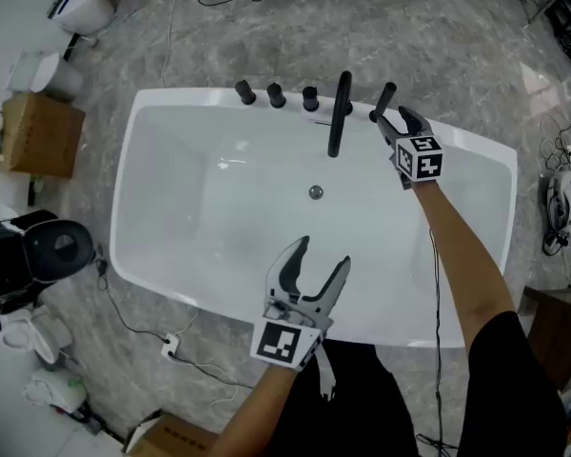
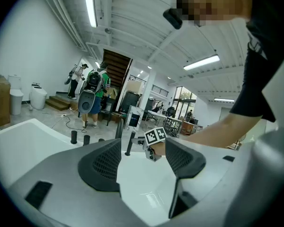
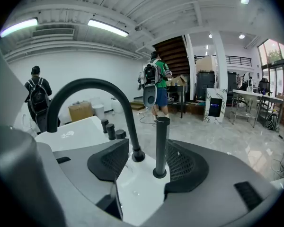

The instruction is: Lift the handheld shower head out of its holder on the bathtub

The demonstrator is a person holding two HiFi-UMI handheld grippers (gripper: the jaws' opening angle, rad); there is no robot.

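The shower head (image 3: 161, 141), a stiff, smooth, probably slippery black rod, stands between the wide-open fingers of the right gripper (image 3: 149, 161); grip it mid-shaft. The left gripper (image 1: 316, 263) gapes empty.

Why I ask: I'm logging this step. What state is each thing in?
Handheld shower head: upright, seated in its holder.
Right claw: open, jaws either side of the handheld shower head.
Left claw: open, empty, above the bathtub.
Bathtub: empty, no water.
Spout: no water running.
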